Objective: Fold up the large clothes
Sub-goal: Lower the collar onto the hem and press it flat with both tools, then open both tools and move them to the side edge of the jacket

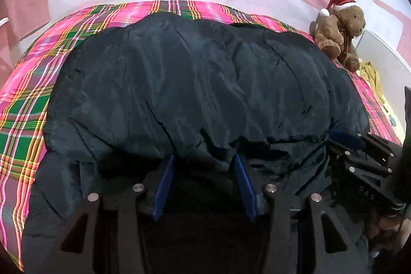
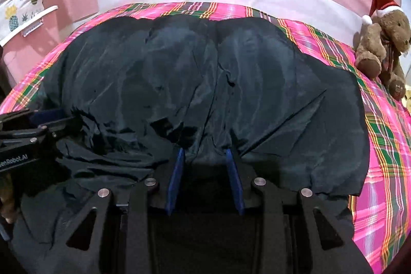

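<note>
lying spread on the plaid bed cover (image 1: 30,104), long axis running left to right, dark jacket (image 1: 200,84) straight ahead of both tools. left gripper (image 1: 204,163) and right gripper (image 2: 205,153) side by side at the near hem, jaws parted with cloth bunched between, real grip impossible to confirm. fingertips buried under fabric; teddy bear (image 2: 385,43) well apart.

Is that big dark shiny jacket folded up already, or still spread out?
Partly folded: the dark shiny padded jacket covers much of the pink-and-green plaid bedspread, but its near edge is doubled over, with more fabric beneath at the fingers.
</note>
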